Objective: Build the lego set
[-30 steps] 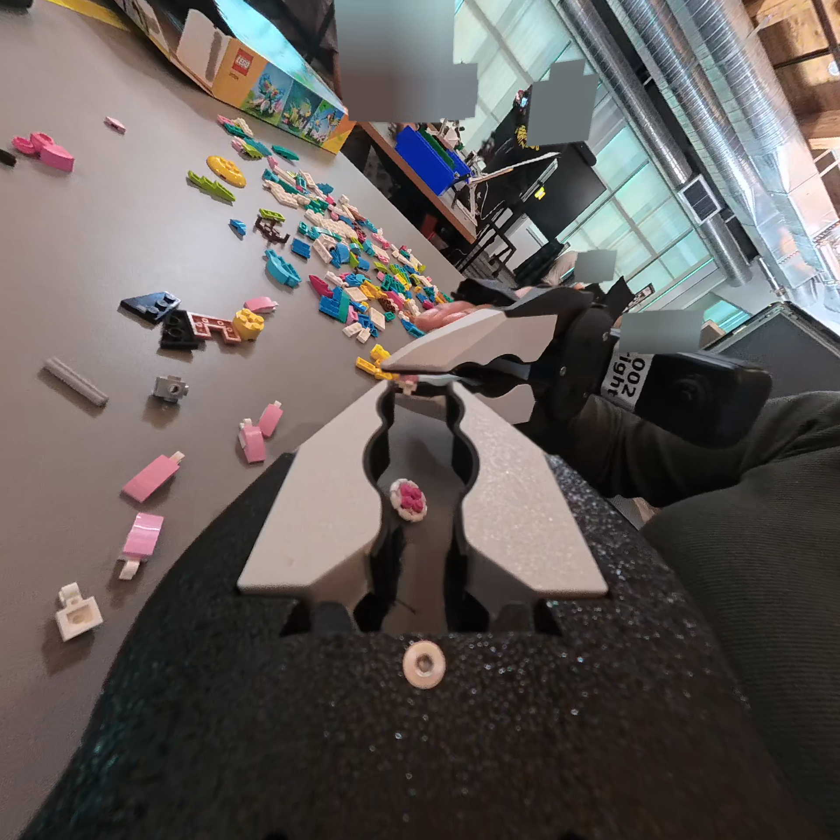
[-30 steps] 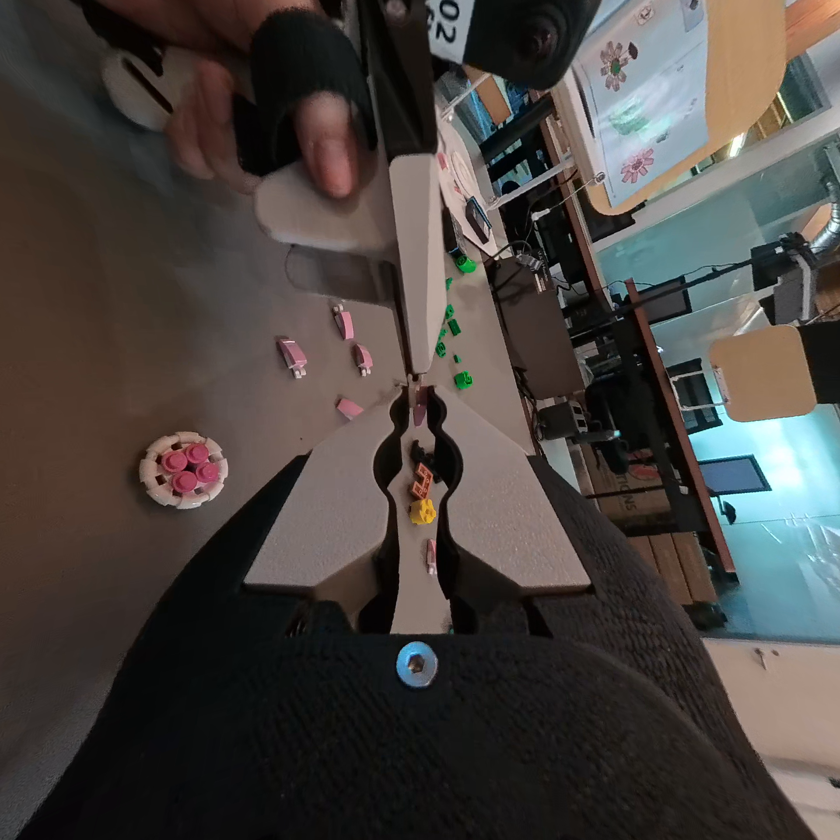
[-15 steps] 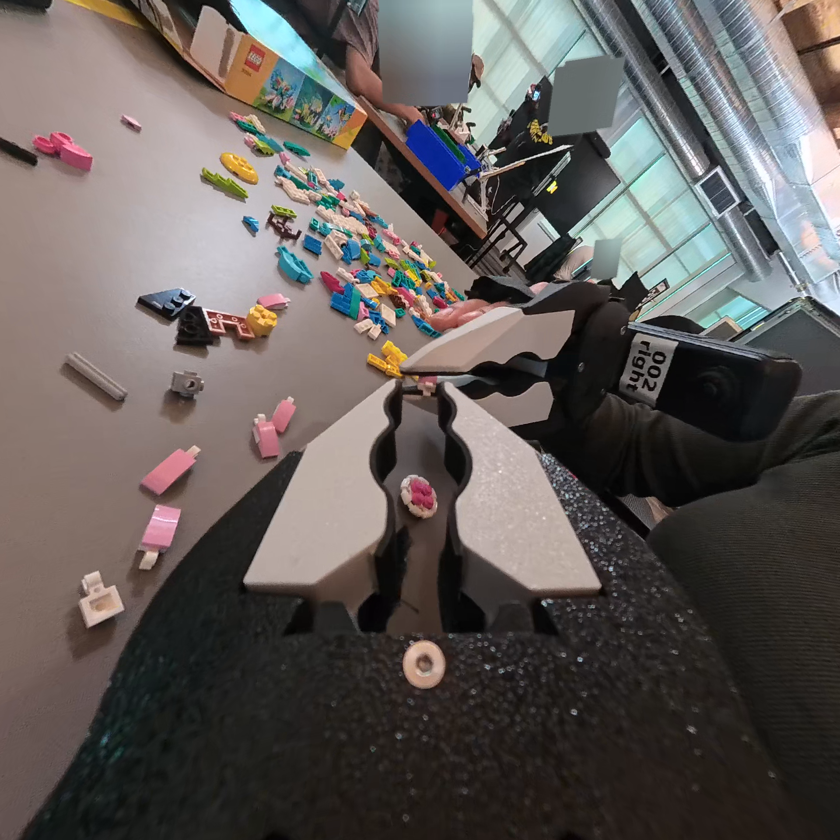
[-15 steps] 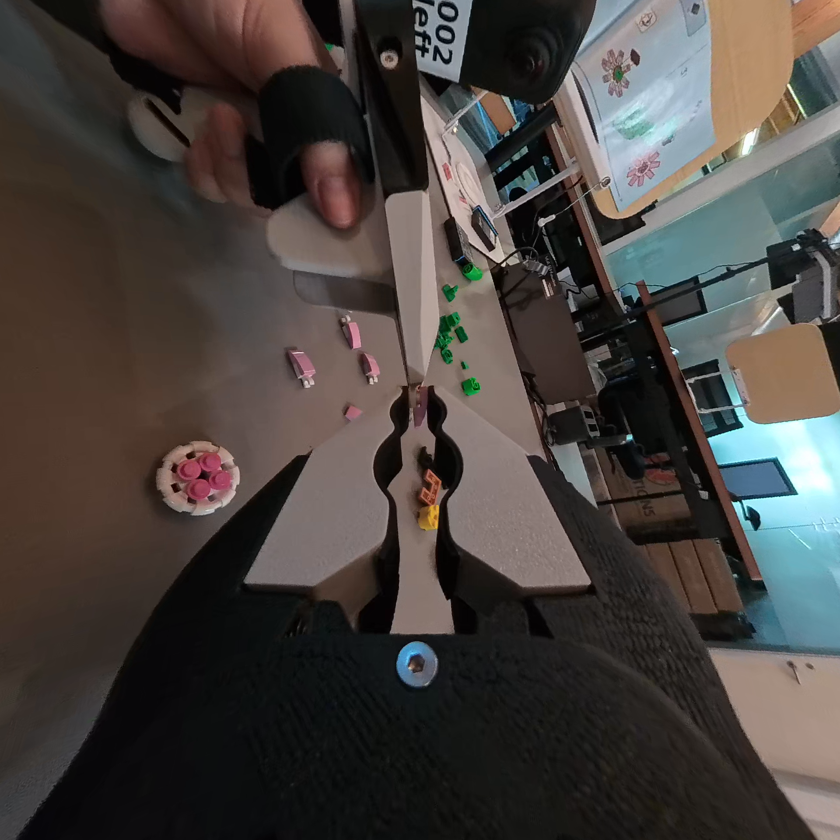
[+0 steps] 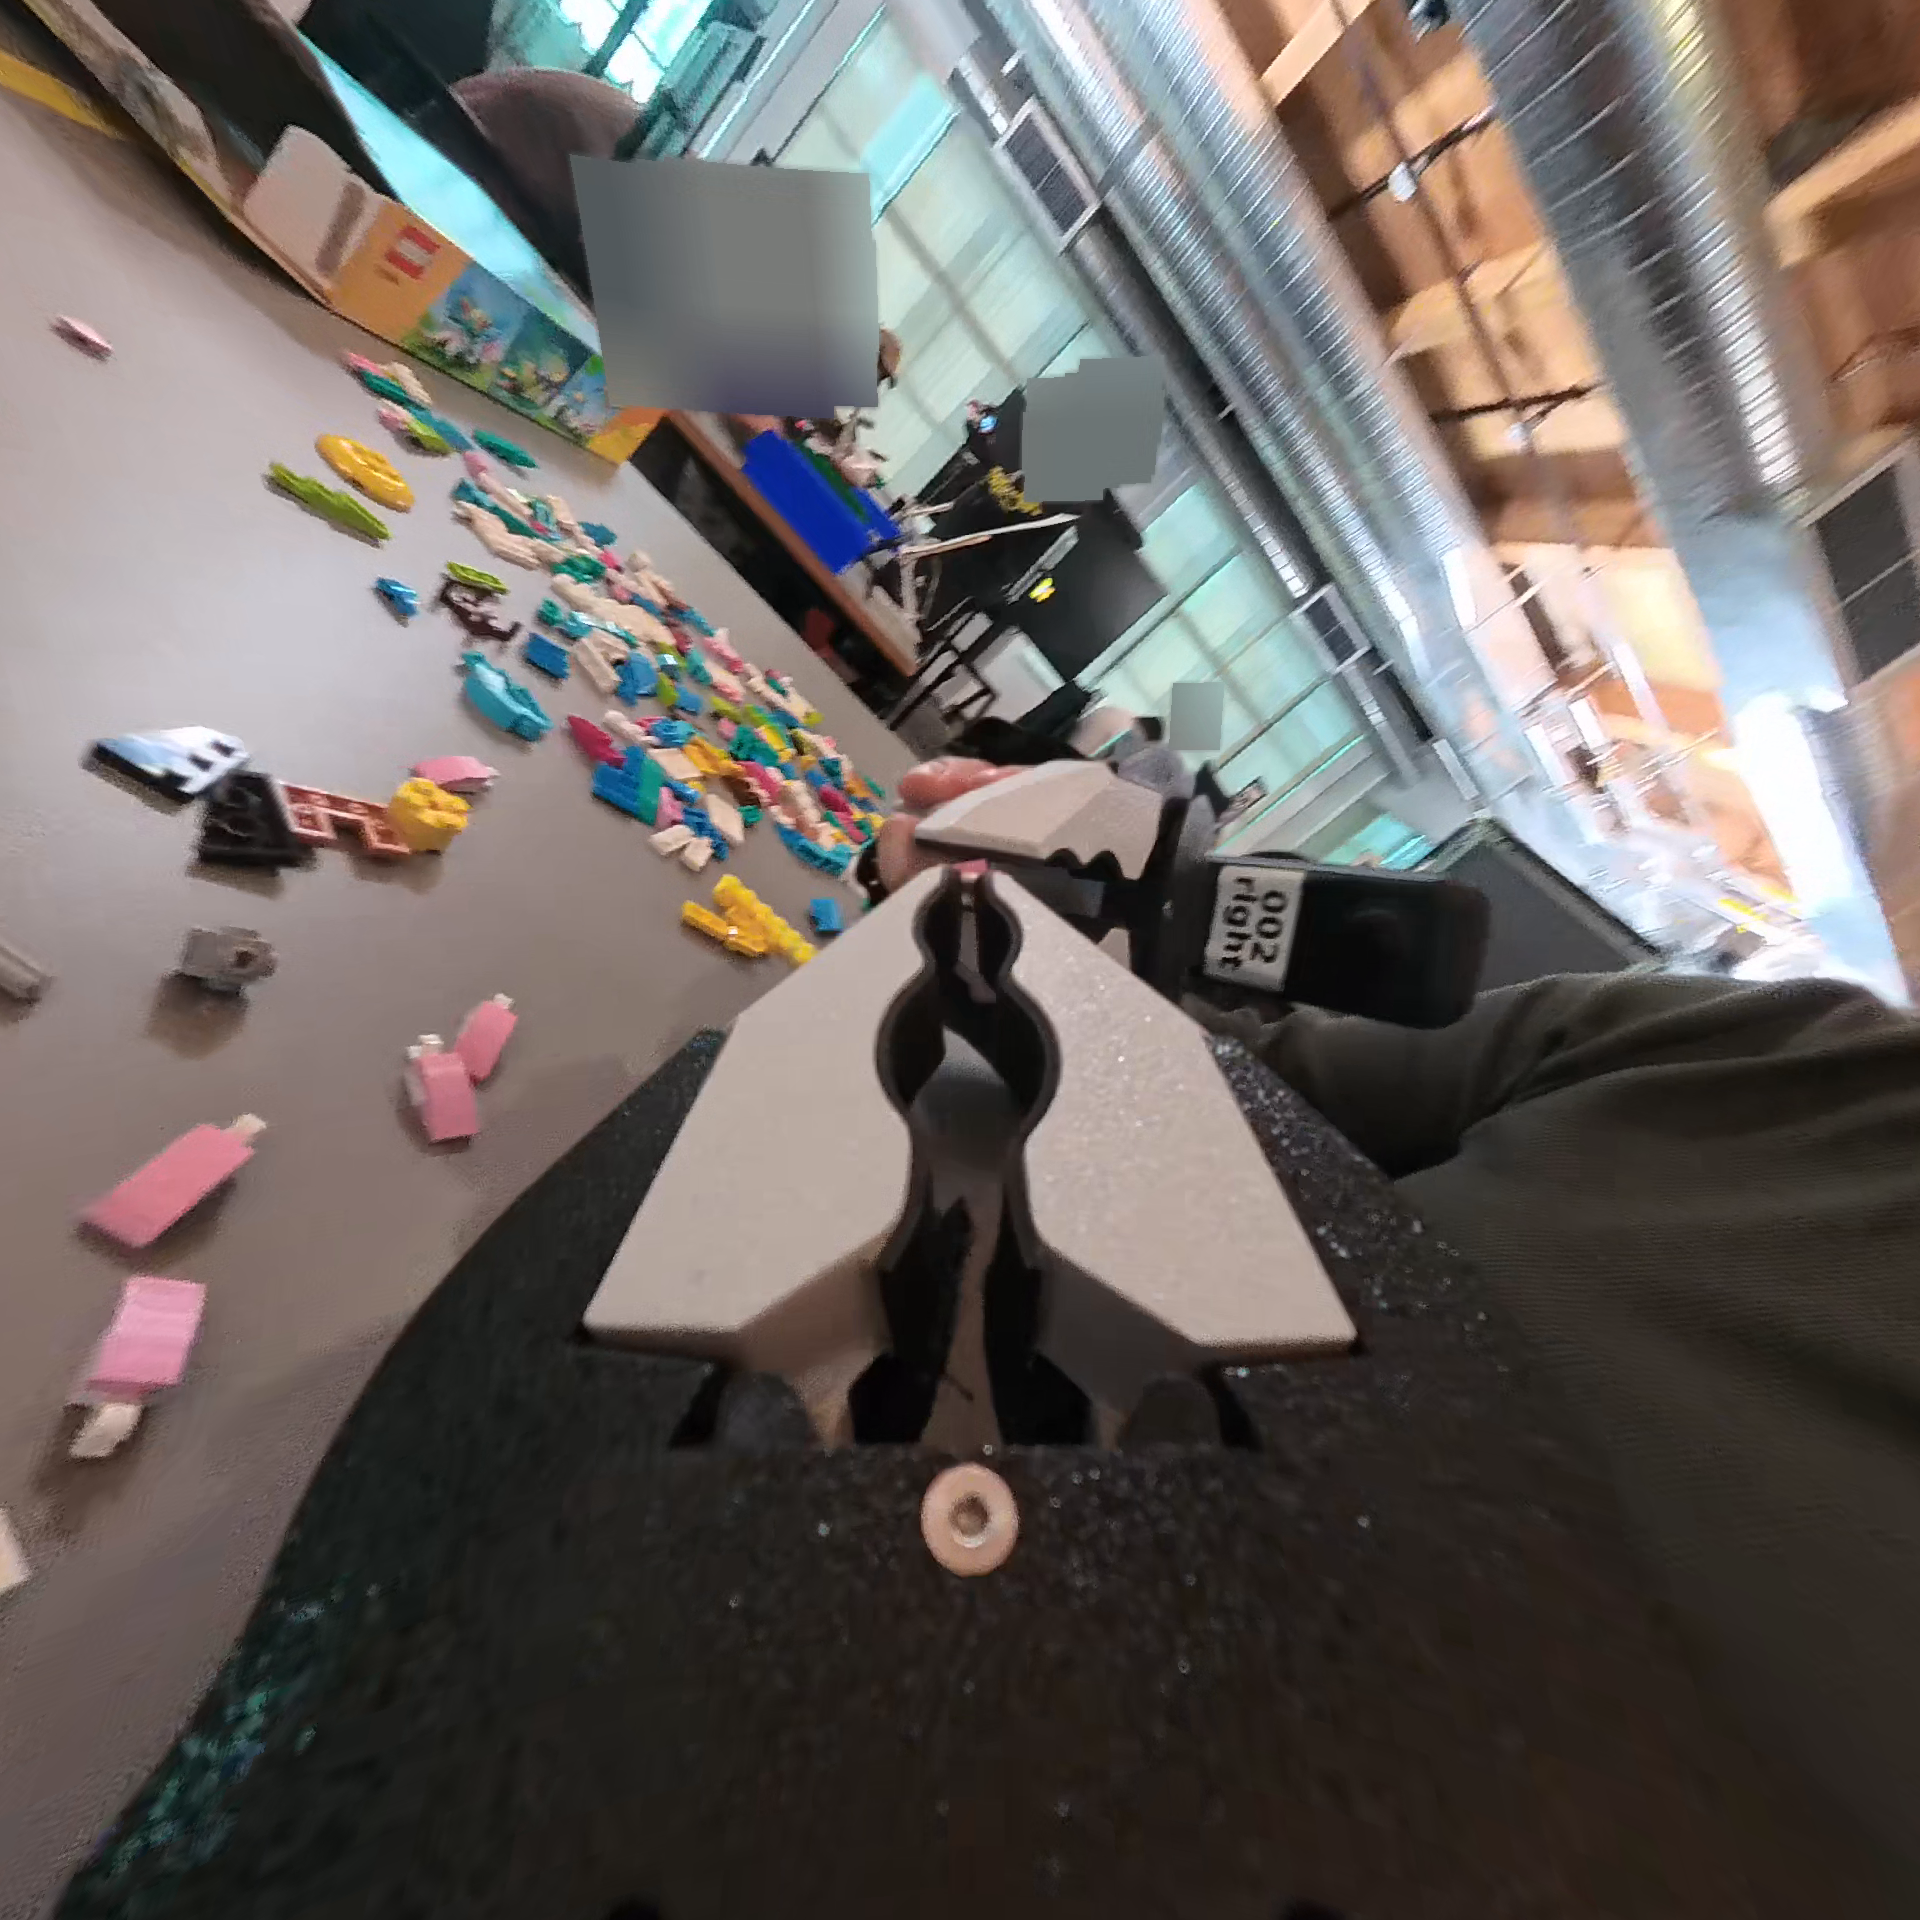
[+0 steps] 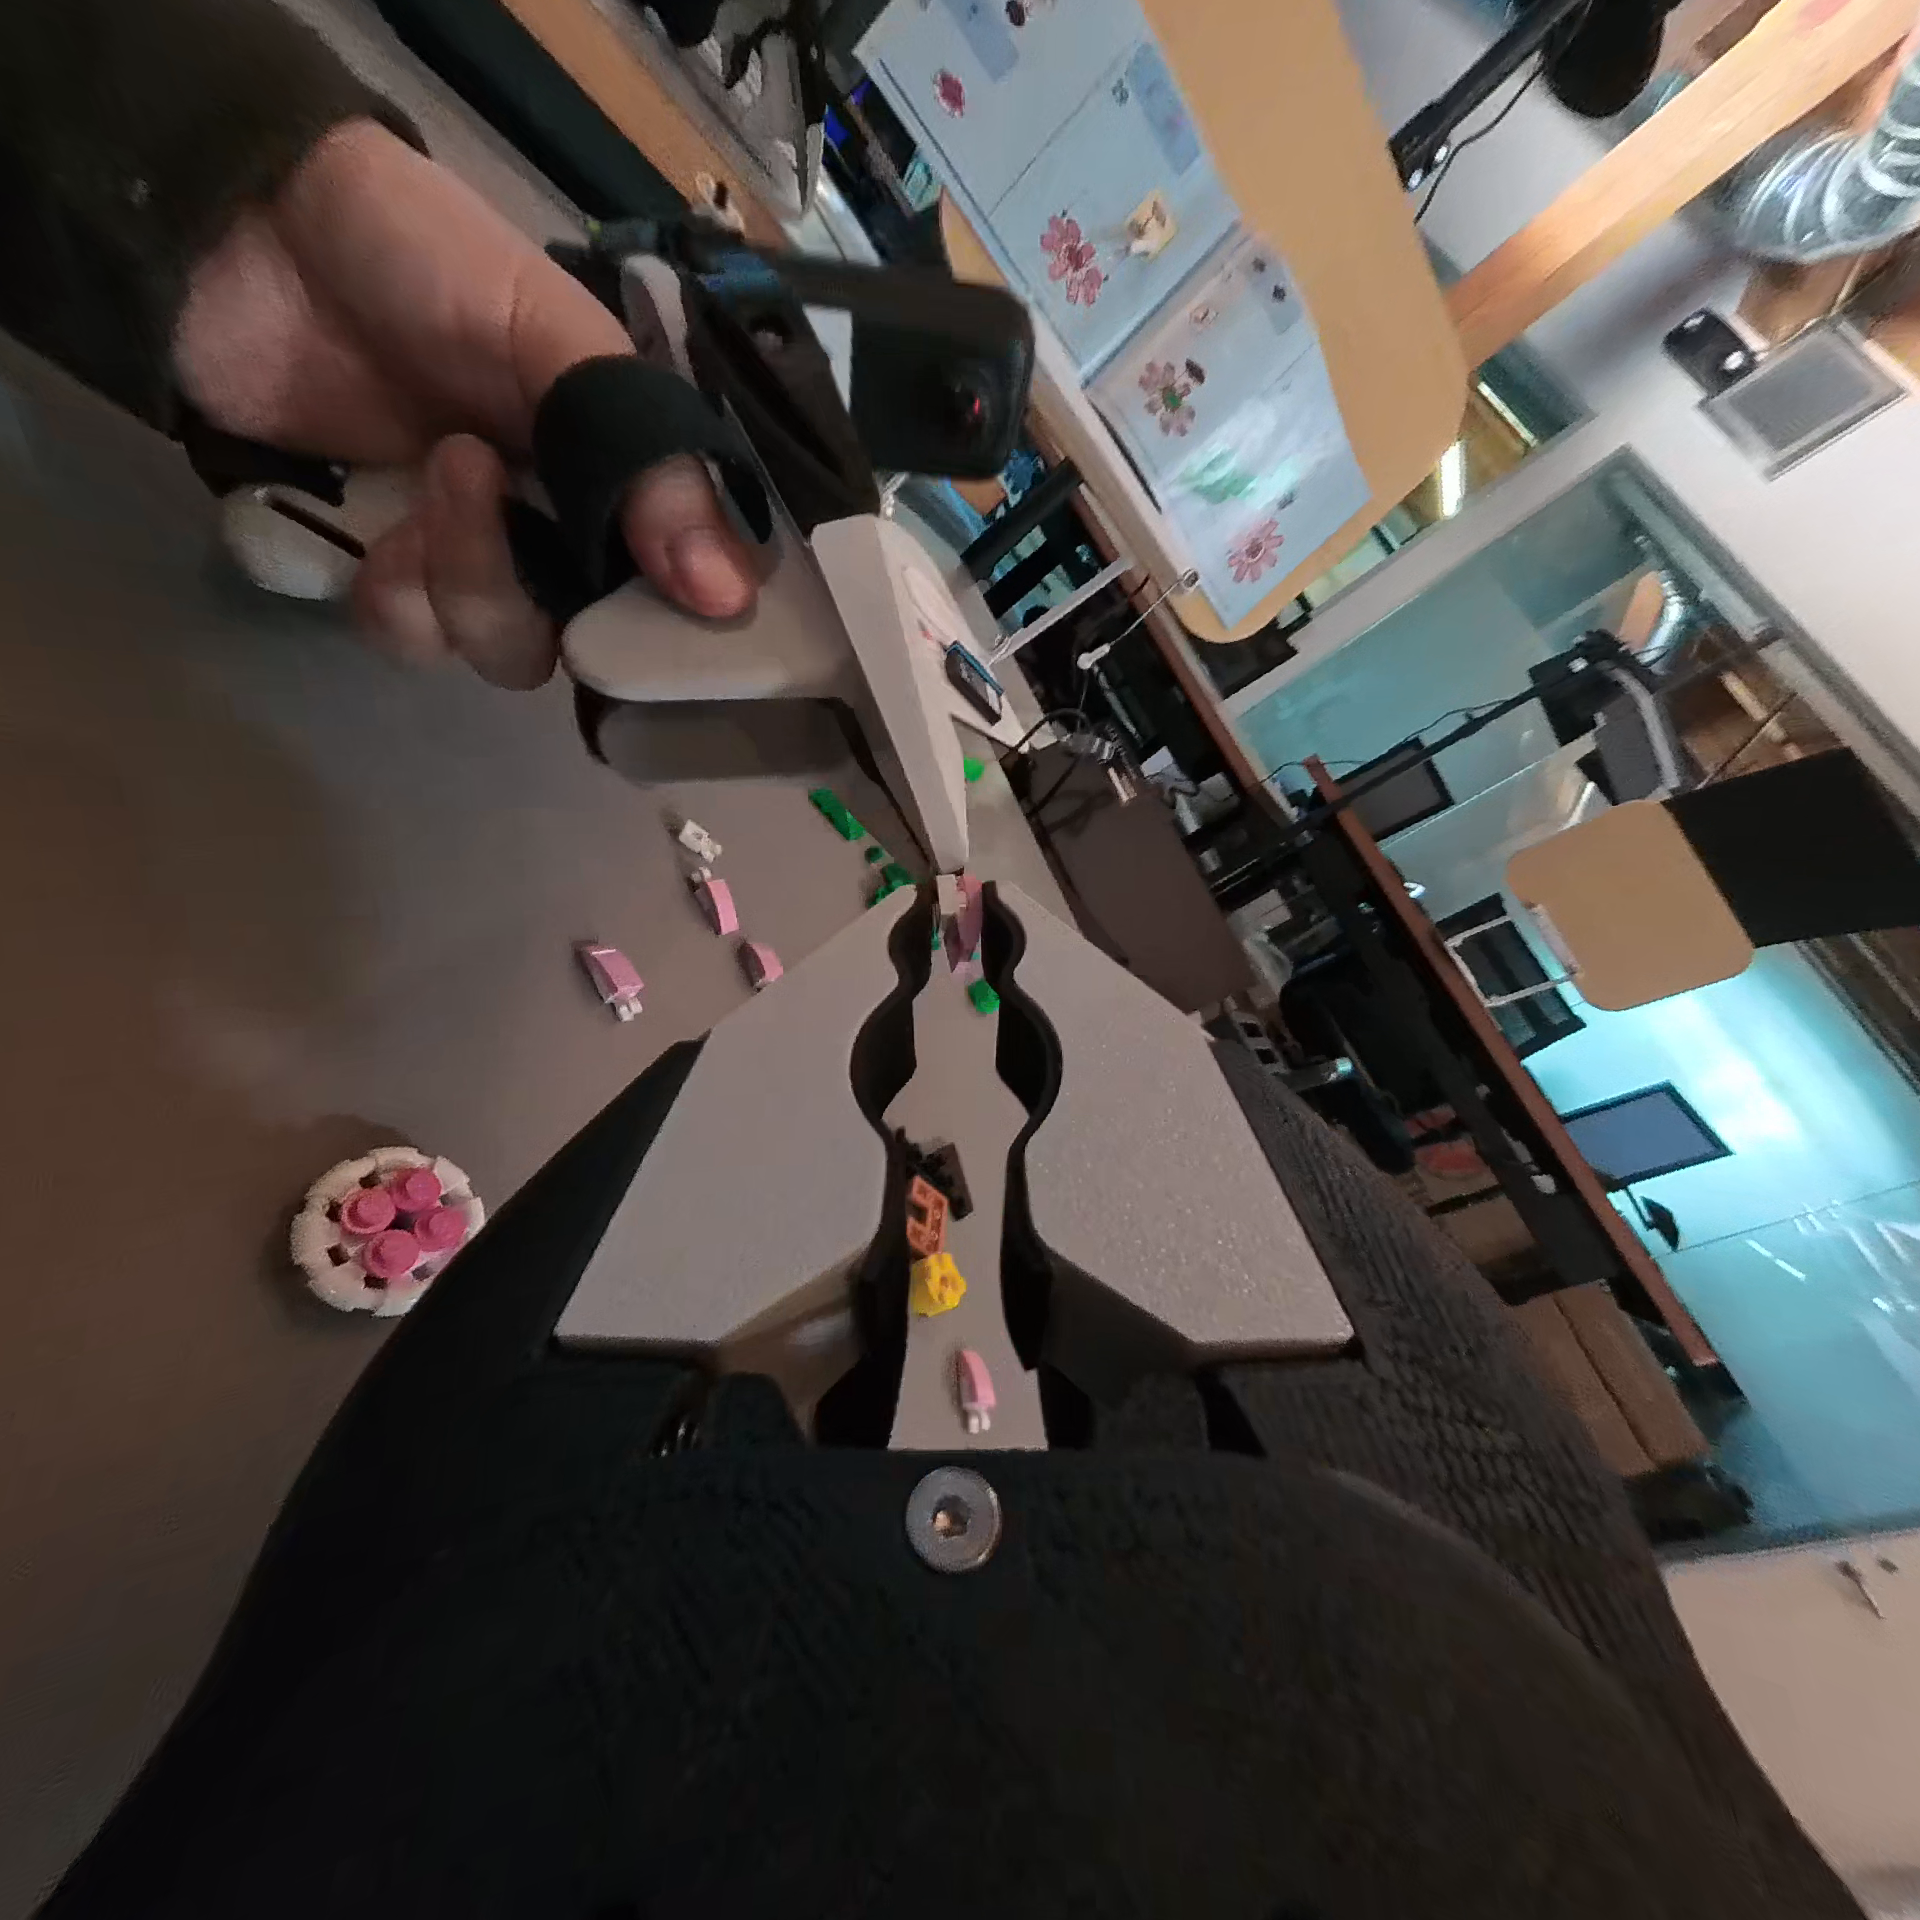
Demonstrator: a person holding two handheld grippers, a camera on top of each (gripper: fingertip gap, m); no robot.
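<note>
In the right wrist view my right gripper [image 6: 956,902] is shut on a small pink petal piece [image 6: 966,928] with a white clip end [image 6: 948,891]. My left gripper [image 6: 948,847] comes in from the upper left, and its tip meets that white end. In the left wrist view my left gripper [image 5: 966,881] is nearly closed on the same small pink and white piece [image 5: 972,871], tip to tip with the right gripper [image 5: 940,831]. Both are held above the grey table [image 5: 187,582]. A white round piece with pink studs [image 6: 384,1231] lies on the table to the left.
Several pink petals [image 5: 447,1081] and a grey piece [image 5: 223,956] lie at the left. A black, orange and yellow build [image 5: 343,816], a large pile of coloured pieces [image 5: 675,707] and the set's box [image 5: 416,281] lie farther off. Green pieces [image 6: 836,810] and an instruction booklet [image 6: 1195,343] show at the right. Only a small space, under 4 cm, lies between the two pairs of fingers.
My left gripper's fingers have closed from a wider gap onto the piece held by the right gripper. Both grippers have lifted and tilted, and the round piece has left the left wrist view.
</note>
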